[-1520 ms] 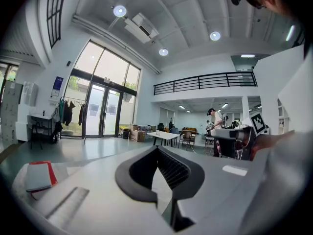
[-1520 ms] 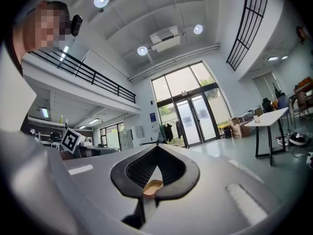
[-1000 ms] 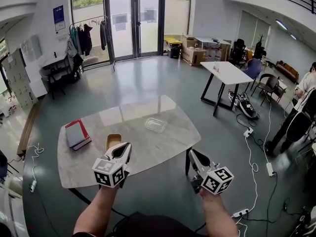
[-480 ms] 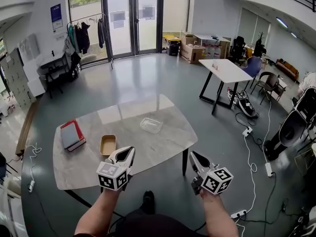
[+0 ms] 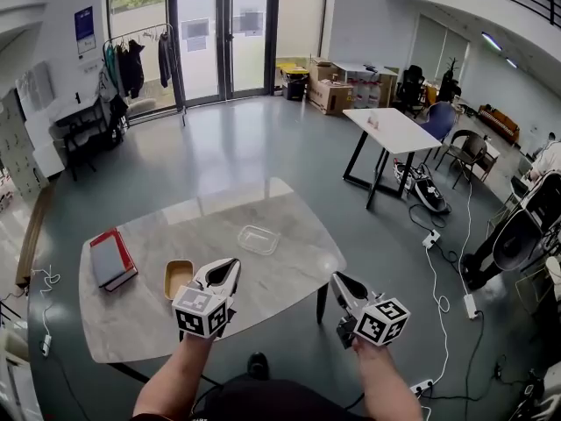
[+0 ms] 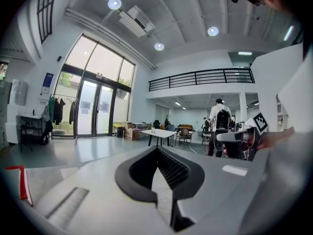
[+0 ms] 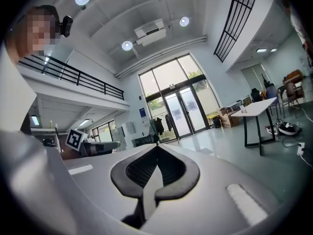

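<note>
Both grippers hang in the air by the near edge of the table (image 5: 285, 266). The jaws of the left gripper (image 5: 226, 272) and the right gripper (image 5: 338, 281) are clenched on nothing. A tan tray (image 5: 179, 277) lies on the table just left of the left gripper, with a clear tub (image 5: 259, 239) beyond it. It looks like an approach; gripping the tray would call for parting the jaws and lowering. The table is pale stone, in a tall hall with a glossy grey floor (image 5: 245, 147) and glass doors (image 5: 219, 33).

At the lower edge of the head view both forearms (image 5: 169, 386) rise. The left gripper (image 5: 230, 267) and the right gripper (image 5: 337, 279) (well apart, tips toward the upper frame) have their jaws closed together, empty.
</note>
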`<state>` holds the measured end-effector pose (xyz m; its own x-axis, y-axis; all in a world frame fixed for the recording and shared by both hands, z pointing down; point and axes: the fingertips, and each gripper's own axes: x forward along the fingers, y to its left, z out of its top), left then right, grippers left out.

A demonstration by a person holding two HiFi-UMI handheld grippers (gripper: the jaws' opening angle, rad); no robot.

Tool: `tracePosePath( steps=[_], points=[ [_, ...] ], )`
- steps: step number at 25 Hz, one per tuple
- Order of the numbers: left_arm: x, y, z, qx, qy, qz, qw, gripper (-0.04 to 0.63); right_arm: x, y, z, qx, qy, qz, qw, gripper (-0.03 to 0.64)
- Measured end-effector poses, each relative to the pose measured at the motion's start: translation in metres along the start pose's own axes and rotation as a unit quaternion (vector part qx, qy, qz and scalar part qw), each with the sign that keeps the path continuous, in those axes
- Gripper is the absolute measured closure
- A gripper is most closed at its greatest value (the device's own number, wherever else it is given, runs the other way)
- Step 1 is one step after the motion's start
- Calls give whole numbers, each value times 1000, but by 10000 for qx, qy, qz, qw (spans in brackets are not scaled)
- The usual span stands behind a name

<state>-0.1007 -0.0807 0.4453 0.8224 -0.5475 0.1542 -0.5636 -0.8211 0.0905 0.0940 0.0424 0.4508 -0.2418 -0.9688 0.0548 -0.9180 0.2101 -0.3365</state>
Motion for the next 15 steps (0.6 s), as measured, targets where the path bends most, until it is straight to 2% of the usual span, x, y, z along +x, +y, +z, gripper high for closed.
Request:
tracePosePath(
  steps=[8, 15],
  points=[
    [48, 49, 11, -53, -22, -143, 9999, 592, 75, -20, 17, -64, 123, -3, 9999, 603],
    [70, 92, 5, -51, 133, -260, 9996, 592, 133, -23, 11, -31, 211, -24, 9998, 603]
  ],
)
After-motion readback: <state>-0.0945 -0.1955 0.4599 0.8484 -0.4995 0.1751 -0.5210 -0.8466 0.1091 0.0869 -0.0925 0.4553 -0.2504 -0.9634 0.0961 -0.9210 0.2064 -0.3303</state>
